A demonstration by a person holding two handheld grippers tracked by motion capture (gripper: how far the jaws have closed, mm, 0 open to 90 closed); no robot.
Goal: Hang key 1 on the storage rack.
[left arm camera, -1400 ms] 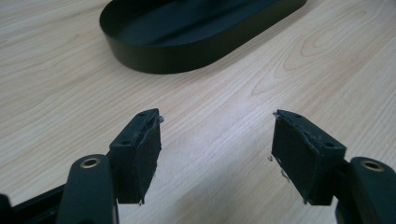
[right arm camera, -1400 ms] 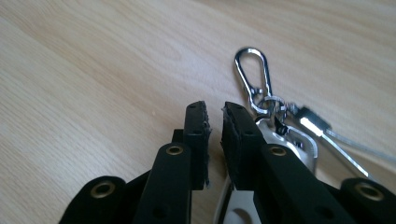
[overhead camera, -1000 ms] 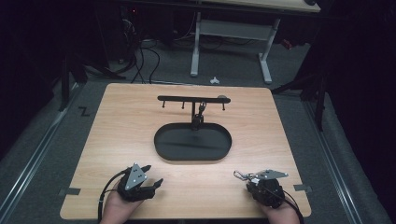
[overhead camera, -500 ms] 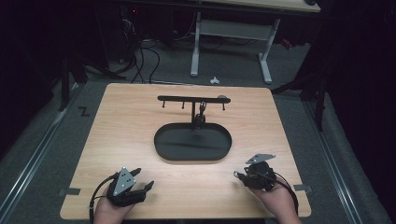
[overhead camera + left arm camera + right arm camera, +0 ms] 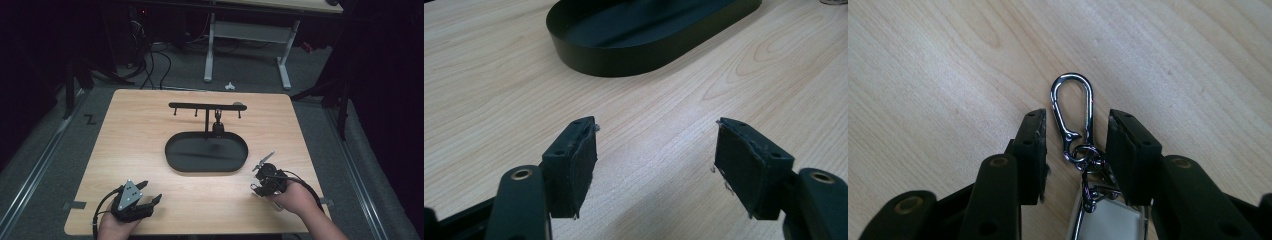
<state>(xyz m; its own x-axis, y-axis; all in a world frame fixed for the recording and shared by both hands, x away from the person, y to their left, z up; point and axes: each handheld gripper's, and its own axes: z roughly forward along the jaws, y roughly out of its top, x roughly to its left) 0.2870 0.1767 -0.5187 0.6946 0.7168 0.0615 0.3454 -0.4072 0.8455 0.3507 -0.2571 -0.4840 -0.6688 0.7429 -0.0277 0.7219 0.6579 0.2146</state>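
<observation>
Keychain: shiny chrome snap-hook clasp (image 5: 1073, 112) on a short link chain, running back to a flat pale tag under the right gripper (image 5: 1075, 145); it lies flat on the light wooden table (image 5: 150, 130) near the front right corner, just right of the black oval metal tray (image 5: 240, 155). Right gripper's jaws have just been opening: now half spread, straddling the clasp and swivel ring with a gap on the left side; on the right the pad runs close to the chain and contact can't be told, but there's no pinch. Handling guess: light, clasp rigid, chain floppy, so anything behind the grip will dangle and swing; polished metal likely slick on the pads. Best grab is probably across the clasp's straight shank or at the swivel ring, not on the chain links. It sits low on the wood, so pads need to come right down to the surface. Left gripper (image 5: 654, 155) is spread wide, holding nothing, near the front left corner, aimed at the tray. Room: open wood all around the keychain, tray wall close on the left, right table edge not far off. Black T-shaped peg rack (image 5: 207, 106) stands behind the tray with something small hanging on it; the path there crosses the tray, so lift above its rim.
</observation>
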